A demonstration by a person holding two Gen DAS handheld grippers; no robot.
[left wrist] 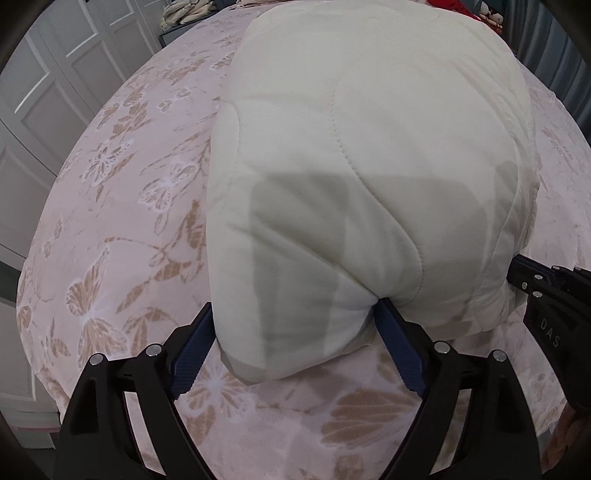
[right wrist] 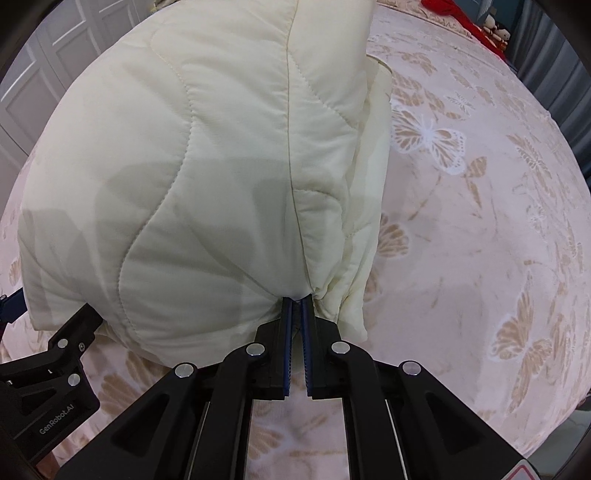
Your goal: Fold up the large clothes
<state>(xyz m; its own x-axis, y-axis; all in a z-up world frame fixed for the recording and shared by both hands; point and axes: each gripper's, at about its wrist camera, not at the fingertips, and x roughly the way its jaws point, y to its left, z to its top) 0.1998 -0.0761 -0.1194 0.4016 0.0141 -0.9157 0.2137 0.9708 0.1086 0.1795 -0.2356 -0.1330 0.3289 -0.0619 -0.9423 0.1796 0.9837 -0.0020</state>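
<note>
A: Where's the coat [left wrist: 369, 147]?

B: On the bed [left wrist: 122, 206], lying lengthways away from both cameras. Cream, quilted, puffy. Its near edge is lifted a little off the bedspread; the rest rests on the bed.

A: Left gripper [left wrist: 295, 325]?

B: Jaws wide apart, straddling a thick corner of the near edge. The padding bulges between the blue pads. The right pad presses into the fabric; the left pad sits just beside it. I read it as around the corner, not clamped.

A: Right gripper [right wrist: 295, 306]?

B: Narrow. Pads almost together, with fabric puckered at the tips, close to a long seam. It has the hem pinched. Fabric gathers into creases at that point.

A: How far along?

B: Judging by shape: partway. The coat already looks like a compact, roughly rectangular bundle. No sleeve sticks out loose. On the right-hand side, layered edges show, so something seems folded in there. I cannot tell how many folds lie underneath.

A: What's left?

B: Probably the lengthwise fold, bringing the near edge over toward the far end, then flattening. That's a guess from the two grips at the near edge.

A: Surface condition?

B: Wavy stitch lines, soft puff, few hard creases. Gripper shadows fall across the near part. Thick stuff; it will likely spring back unless pressed.

A: Surroundings?

B: Butterfly bedspread, white doors [left wrist: 55, 85] to the left, something red [right wrist: 465, 22] at the far end.
</note>
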